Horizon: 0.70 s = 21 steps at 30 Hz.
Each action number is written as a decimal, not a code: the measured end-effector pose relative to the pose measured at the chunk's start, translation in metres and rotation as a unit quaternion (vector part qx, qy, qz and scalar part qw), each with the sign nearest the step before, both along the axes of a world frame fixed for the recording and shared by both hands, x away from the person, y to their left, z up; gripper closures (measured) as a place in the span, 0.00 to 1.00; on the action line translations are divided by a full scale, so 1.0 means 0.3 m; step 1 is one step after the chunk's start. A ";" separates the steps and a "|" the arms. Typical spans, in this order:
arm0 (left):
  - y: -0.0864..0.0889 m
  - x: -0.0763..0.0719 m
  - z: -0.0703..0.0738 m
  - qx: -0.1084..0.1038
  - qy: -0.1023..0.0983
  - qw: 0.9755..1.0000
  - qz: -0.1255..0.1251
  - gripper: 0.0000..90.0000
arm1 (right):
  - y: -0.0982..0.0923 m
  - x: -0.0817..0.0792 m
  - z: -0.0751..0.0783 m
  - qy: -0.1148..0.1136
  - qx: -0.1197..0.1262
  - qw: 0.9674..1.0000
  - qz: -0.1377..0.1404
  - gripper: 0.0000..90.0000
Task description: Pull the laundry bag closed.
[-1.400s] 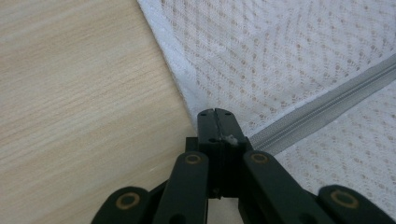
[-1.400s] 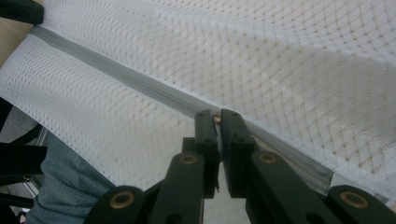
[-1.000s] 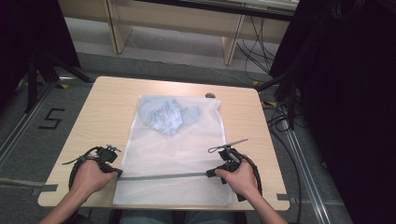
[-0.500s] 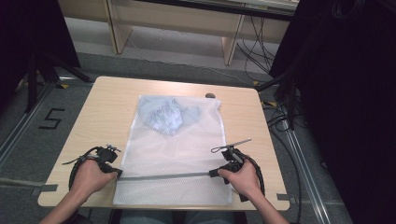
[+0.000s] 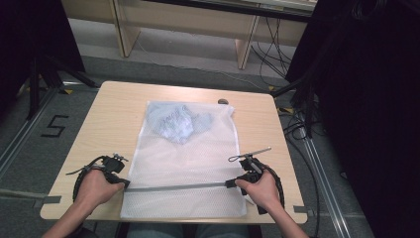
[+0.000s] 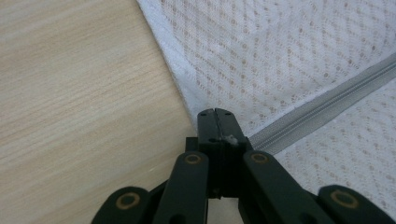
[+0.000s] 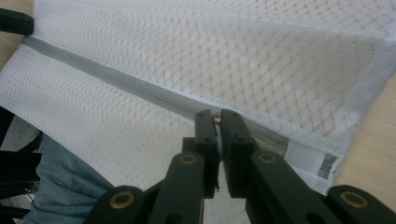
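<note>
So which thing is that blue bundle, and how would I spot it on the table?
Start at the wooden table and find the white mesh laundry bag lying flat across its middle. Inside the bag's far end, away from the person, sits the crumpled pale blue cloth. It is the only coloured, bunched-up patch under the white netting.

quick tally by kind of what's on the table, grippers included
mesh laundry bag: 1
grey zipper across the bag: 1
light blue garment inside the bag: 1
grippers, left gripper and right gripper: 2
small dark object at the far edge: 1
total: 6
</note>
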<state>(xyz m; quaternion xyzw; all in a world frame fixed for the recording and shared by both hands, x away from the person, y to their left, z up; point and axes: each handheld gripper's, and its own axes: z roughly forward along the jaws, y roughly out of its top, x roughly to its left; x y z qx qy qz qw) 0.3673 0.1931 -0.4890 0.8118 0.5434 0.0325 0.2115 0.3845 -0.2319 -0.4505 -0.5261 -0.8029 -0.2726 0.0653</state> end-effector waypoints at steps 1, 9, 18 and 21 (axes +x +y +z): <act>0.000 0.000 0.000 -0.001 -0.001 1.000 0.001 1.00 | 0.000 0.000 0.000 0.000 0.000 1.000 0.000 0.97; 0.003 0.001 0.000 0.001 0.001 1.000 -0.005 1.00 | -0.013 -0.001 0.001 0.009 0.004 1.000 -0.011 0.97; -0.001 -0.001 -0.002 -0.003 -0.003 1.000 0.003 1.00 | -0.033 0.002 0.005 0.001 0.001 1.000 -0.022 0.97; -0.001 -0.001 -0.001 -0.002 -0.003 1.000 0.002 1.00 | -0.040 0.003 0.006 0.001 0.005 1.000 -0.022 0.97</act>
